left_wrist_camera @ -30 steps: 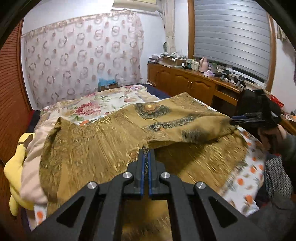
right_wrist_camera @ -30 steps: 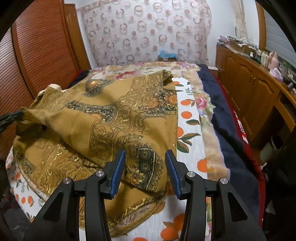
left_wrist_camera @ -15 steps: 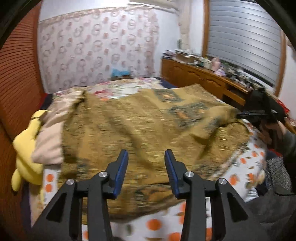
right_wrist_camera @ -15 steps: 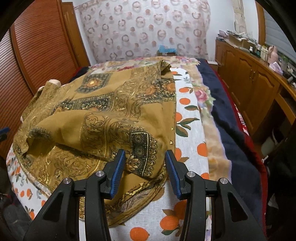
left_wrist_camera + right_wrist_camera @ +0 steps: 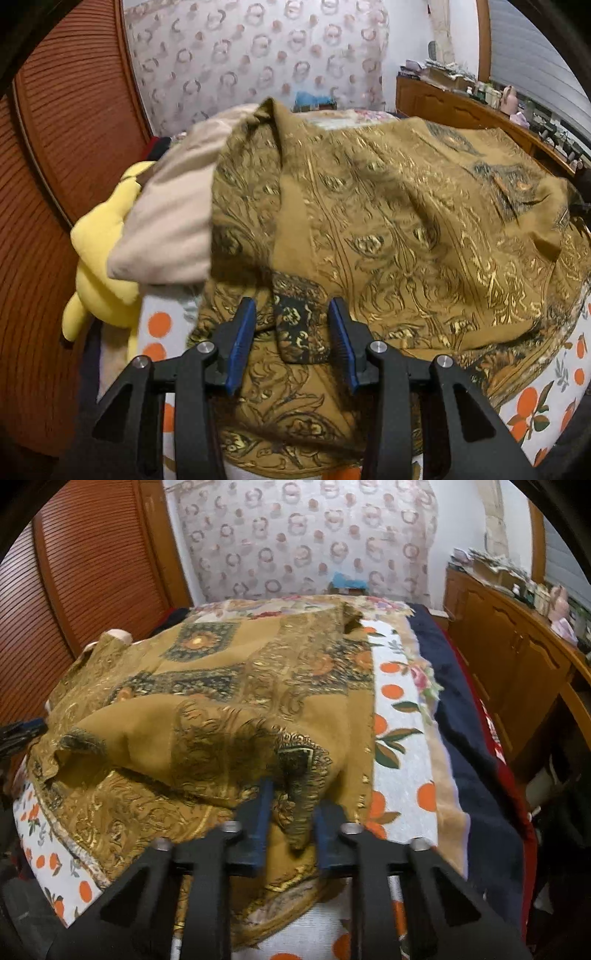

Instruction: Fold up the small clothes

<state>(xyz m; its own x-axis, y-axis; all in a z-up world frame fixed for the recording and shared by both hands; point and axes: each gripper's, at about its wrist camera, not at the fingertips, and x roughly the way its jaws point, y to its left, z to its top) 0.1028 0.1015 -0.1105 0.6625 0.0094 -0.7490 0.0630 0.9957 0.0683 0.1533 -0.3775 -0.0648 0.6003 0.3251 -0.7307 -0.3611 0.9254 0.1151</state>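
Observation:
A golden-brown patterned garment (image 5: 406, 229) lies spread over the bed, with a flap folded over its middle (image 5: 221, 686). My left gripper (image 5: 291, 317) is open and hangs low over the garment's near left edge. A dark-patterned corner lies between its fingers, and the blue pads stand apart from it. My right gripper (image 5: 291, 801) is closing its jaws on a bunched dark-bordered corner at the garment's near right edge, and the cloth is pinched up between the pads. The left gripper's tip (image 5: 22, 731) shows at the far left of the right wrist view.
A yellow plush toy (image 5: 99, 258) and a beige pillow (image 5: 173, 221) lie at the bed's left side by the slatted wooden doors (image 5: 74, 129). An orange-print sheet (image 5: 402, 738) and navy blanket (image 5: 461, 709) run along the right, beside a wooden cabinet (image 5: 517, 657).
My left gripper opened, let the raised flap drop onto the garment, and moved down to the near left edge. My right gripper's jaws narrowed onto the cloth corner.

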